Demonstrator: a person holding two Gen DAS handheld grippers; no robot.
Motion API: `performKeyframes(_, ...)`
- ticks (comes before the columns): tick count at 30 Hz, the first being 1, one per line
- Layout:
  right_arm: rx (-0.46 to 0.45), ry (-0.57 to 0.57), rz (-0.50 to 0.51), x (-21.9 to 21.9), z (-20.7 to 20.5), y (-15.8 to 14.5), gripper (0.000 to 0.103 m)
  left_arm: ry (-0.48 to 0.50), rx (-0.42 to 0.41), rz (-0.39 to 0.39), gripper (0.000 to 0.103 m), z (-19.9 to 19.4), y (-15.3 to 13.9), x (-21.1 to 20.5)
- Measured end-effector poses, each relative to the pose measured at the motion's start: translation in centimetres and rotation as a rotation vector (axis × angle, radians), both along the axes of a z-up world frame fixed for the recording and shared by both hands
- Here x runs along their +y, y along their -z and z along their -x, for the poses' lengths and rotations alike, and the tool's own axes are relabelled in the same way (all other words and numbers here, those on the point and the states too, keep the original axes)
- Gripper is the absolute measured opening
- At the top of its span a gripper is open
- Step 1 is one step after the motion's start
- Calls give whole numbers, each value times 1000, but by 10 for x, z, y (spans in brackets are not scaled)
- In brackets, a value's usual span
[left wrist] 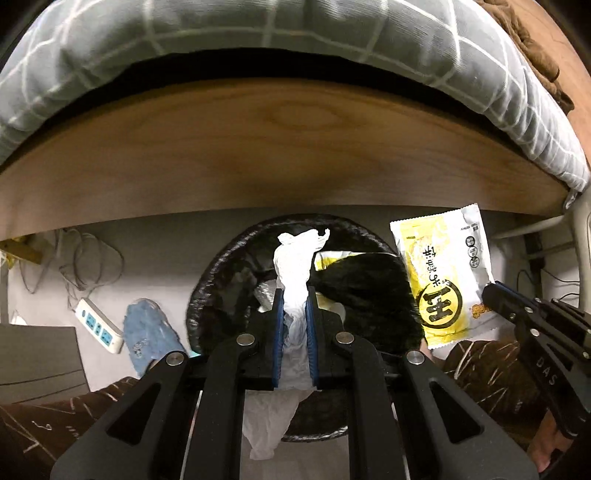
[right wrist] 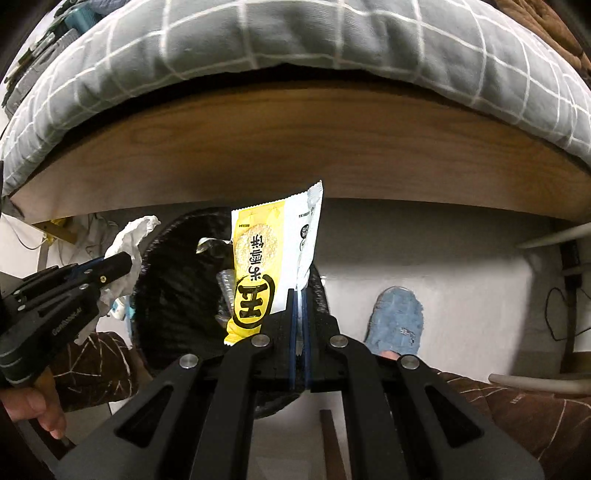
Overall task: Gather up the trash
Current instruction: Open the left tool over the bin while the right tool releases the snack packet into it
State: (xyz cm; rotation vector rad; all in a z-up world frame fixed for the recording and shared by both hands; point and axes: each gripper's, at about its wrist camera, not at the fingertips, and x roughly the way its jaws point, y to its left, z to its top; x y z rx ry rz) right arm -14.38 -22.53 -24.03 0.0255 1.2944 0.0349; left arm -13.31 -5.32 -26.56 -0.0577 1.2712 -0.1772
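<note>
A bed fills the upper half of both views: a padded grey duvet point(left wrist: 258, 33) with a white grid pattern overhangs a smooth wood-grain bed frame point(left wrist: 280, 155), whose side board curves across the frame; below it lies a pale grey floor point(right wrist: 461, 258). On that floor, close against the board, stands a round waste bin point(left wrist: 221, 280) lined with a crinkled, glossy black bag; wrappers and a clear plastic piece already lie inside. The step in hand looks like the drop: both pieces of trash are carried to the bin and neither is released yet. The left gripper point(left wrist: 295, 314) has its blue-padded jaws clamped on a crumpled white tissue point(left wrist: 295, 258), soft and creased, which hangs directly over the bin's mouth; the right gripper point(right wrist: 300, 314) has its jaws pinched flat on the lower corner of a yellow-and-white snack wrapper point(right wrist: 273, 251), a thin, stiff foil-like pouch with a serrated top edge, standing upright over the bin's right rim. Next, I judge, the jaws need to open over the mouth; the wrapper sits near the edge, so it may want nudging inward first, else it could slide down outside. A blue fabric slipper point(right wrist: 397, 321) rests on the floor beside the bin; a white power strip point(left wrist: 98, 325) lies further left.
</note>
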Motion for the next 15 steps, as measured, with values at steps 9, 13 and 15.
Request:
performKeyframes(9,-32,8,12,-3,-4,-8,2,29,-7,-44,21,2,7,-11)
performKeyframes(13,-30,-3,9,0,-4,-7,3,15,-16,-61,46,3,7,-7)
performKeyframes(15,-27,-7,6,2,-5,-6,3,11,-22,-63,51,3,5,-4)
